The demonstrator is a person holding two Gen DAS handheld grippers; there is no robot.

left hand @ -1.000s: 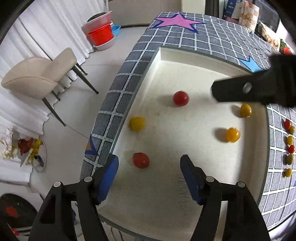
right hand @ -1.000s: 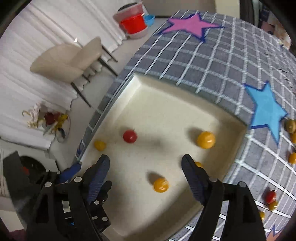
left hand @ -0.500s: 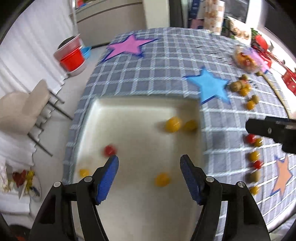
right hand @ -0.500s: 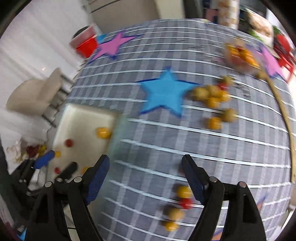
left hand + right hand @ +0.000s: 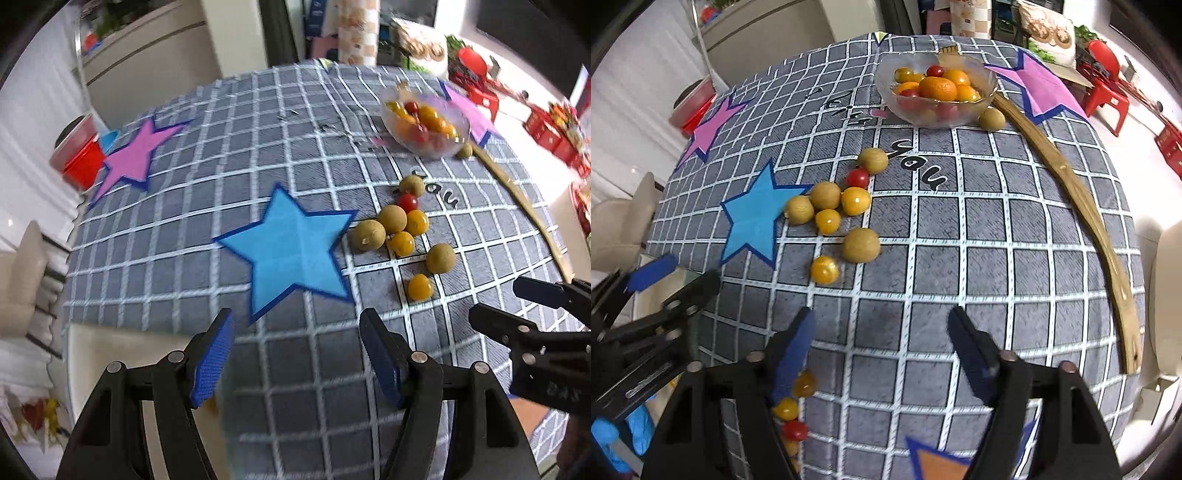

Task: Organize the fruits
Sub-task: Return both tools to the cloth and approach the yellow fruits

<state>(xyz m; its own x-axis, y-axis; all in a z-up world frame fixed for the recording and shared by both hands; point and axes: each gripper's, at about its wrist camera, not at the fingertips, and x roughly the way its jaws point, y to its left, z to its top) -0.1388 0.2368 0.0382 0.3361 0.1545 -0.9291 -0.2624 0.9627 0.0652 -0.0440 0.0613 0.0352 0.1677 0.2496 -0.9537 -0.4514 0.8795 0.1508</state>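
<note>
Ahead of the tool, a round table under a grey checked cloth (image 5: 960, 221) printed with blue and pink stars fills most of the view. Off to its left stands a beige upholstered chair (image 5: 22, 280) before white pleated curtains (image 5: 18, 147); the floor there is pale. Red plastic tubs (image 5: 79, 162) sit stacked on the floor further ahead on the left, near a light cabinet (image 5: 147, 55). Far ahead to the right, red plastic stools (image 5: 1106, 85) stand in strong, washed-out daylight.

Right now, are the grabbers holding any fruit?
No. The left gripper and the right gripper both have their jaws wide open with only tablecloth between them.
</note>
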